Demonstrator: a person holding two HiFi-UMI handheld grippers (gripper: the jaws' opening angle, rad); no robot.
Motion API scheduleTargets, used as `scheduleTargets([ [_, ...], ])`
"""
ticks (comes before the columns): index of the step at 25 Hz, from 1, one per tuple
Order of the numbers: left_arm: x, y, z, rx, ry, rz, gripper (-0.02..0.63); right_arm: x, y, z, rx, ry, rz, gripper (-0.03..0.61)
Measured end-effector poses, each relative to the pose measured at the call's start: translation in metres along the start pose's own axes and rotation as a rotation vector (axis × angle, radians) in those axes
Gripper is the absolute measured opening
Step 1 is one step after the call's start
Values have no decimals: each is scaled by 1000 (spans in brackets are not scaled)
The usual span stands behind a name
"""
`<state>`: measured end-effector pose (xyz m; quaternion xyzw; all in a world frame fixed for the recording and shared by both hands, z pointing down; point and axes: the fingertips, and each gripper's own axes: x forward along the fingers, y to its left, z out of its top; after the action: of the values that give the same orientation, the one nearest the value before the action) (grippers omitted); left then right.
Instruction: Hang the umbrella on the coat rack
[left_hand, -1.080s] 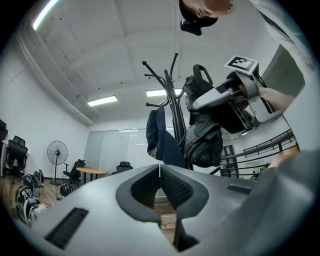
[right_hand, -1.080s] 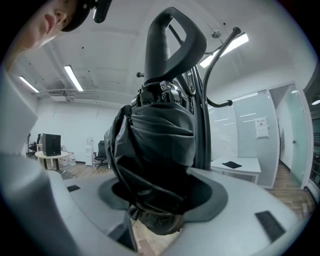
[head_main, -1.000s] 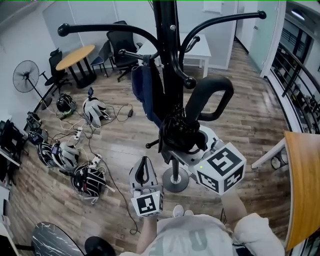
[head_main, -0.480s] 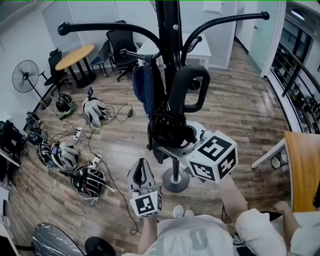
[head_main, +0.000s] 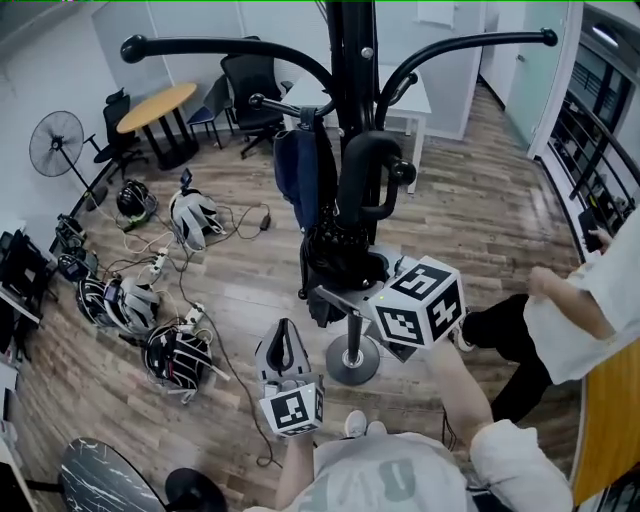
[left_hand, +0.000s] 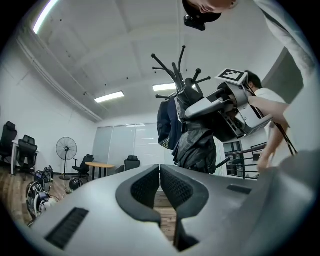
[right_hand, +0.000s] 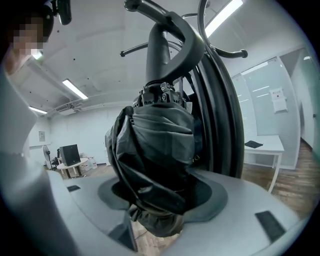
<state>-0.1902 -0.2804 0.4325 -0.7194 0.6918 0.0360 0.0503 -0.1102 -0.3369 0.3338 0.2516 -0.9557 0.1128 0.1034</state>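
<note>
**Seat the loop before letting go**

The right claw (head_main: 345, 288) is clenched round the bundled canopy of the folded black fabric umbrella (head_main: 340, 250), which stands upright against the pole of the black metal coat rack (head_main: 352, 60). Its curved black loop handle (head_main: 365, 170) sits just beside a short ball-tipped hook (head_main: 402, 172). Whether the loop is already over that hook, I cannot tell from either view.

To do this step well, the loop likely needs guiding over the ball tip and lowering until the hook takes the weight. Only then should the grip ease. The fabric is soft and bulges between the pads, so the umbrella may slide or swing if freed early. A slow release, with the canopy kept close to the pole, seems safest.

The left claw (head_main: 286, 335) hangs low in front, pressed closed on nothing, and could steady the canopy if it sways.

No box, bin or basket shows. The rack alone carries anything: a dark blue garment (head_main: 297, 170) hangs from a hook on the pole's left side, touching the umbrella's side.
</note>
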Motion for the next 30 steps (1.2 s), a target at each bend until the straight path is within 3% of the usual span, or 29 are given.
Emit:
scheduleTargets([
  [11,4,5,-8,7,14,24,29,8,-27,-4,-33,1,-42,279],
  [26,11,-11,1,26,8,-10,28,-10,-24,-6,-77,-29,-70,295],
  [30,13,-19,-1,34,12,-27,28,-22,-30,-10,-95,-39,-117,302],
])
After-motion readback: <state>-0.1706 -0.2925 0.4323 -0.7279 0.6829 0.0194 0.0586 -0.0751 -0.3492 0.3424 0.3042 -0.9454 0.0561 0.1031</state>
